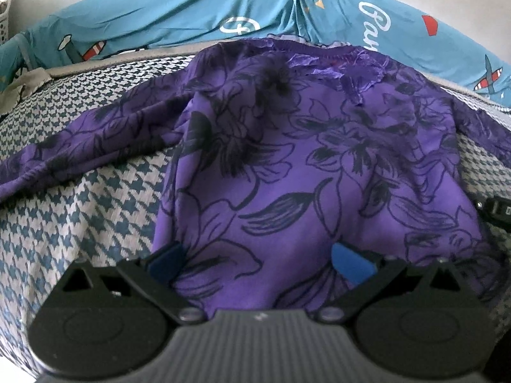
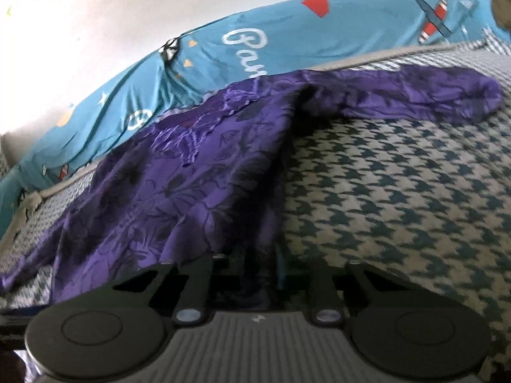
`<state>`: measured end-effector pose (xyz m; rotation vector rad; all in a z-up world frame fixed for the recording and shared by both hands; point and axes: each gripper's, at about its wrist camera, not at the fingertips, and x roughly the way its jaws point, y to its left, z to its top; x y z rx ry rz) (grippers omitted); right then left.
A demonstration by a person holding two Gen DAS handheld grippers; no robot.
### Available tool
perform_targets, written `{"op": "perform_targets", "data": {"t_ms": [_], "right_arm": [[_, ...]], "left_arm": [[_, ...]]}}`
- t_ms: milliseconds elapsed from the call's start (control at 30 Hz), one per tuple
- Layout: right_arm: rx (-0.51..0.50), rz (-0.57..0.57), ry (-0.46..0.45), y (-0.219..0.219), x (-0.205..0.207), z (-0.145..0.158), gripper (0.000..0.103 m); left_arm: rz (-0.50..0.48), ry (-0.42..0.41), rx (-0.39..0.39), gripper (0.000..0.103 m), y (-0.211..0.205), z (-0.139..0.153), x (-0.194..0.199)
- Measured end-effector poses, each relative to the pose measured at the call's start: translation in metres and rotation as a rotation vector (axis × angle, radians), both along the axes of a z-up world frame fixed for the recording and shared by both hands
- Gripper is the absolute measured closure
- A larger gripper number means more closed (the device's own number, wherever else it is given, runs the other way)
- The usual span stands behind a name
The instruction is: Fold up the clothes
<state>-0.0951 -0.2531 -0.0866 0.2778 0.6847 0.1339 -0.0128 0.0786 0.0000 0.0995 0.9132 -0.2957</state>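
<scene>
The left tongs [image 1: 260,260] stand wide apart, blue pads [image 1: 351,263] either side of the purple top's [image 1: 287,159] lower hem, which drapes between them and hides their tips. The right tongs [image 2: 252,274] are narrow, pinched on the hem at the garment's side edge; dark cloth covers the tips. The top, printed with dark flowers, lies spread on a houndstooth mattress [image 2: 399,191], sleeves out, collar towards a blue cartoon sheet [image 1: 255,9]. The right-wrist view is blurred.

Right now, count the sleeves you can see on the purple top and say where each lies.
2. One sleeve stretches out to the left across the houndstooth cover; the other sleeve extends right. The right gripper is clamped on the hem.
</scene>
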Motion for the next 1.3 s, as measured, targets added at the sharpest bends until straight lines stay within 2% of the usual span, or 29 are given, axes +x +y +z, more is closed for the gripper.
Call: {"op": "perform_targets", "data": {"t_ms": [100,233,433,467,600,800,933,1133,1300], "right_arm": [[-0.029,0.022,-0.016,0.004,-0.001,0.001,0.094],[-0.044,-0.024,-0.03,0.002,-0.012,0.013,0.095],[-0.109,-0.084,-0.134,0.003,-0.065,0.061,0.096],[-0.124,-0.089,-0.156,0.004,-0.075,0.068,0.099],[-0.146,-0.095,-0.22,-0.003,-0.11,0.087,0.099],[-0.092,-0.108,-0.114,-0.028,-0.103,0.069,0.098],[-0.049,-0.063,-0.027,-0.036,-0.101,0.049,0.097],[-0.01,0.028,0.04,-0.033,-0.102,0.033,0.086],[-0.026,0.085,0.076,-0.02,-0.098,0.022,0.085]], "left_arm": [[-0.016,-0.008,0.02,0.0,-0.003,-0.002,-0.001],[-0.018,-0.013,0.028,0.0,-0.003,-0.003,0.0],[-0.019,-0.011,0.031,0.0,-0.003,-0.004,0.001],[-0.018,-0.01,0.03,0.0,-0.003,-0.004,0.001],[-0.01,-0.007,0.029,0.0,-0.002,-0.004,0.003],[0.012,-0.005,0.024,0.0,0.0,-0.001,0.001],[0.013,-0.001,-0.005,0.0,0.002,0.003,-0.003],[-0.052,-0.01,-0.048,0.0,-0.004,0.012,-0.023],[-0.109,-0.02,-0.082,0.0,-0.008,0.02,-0.041]]}}
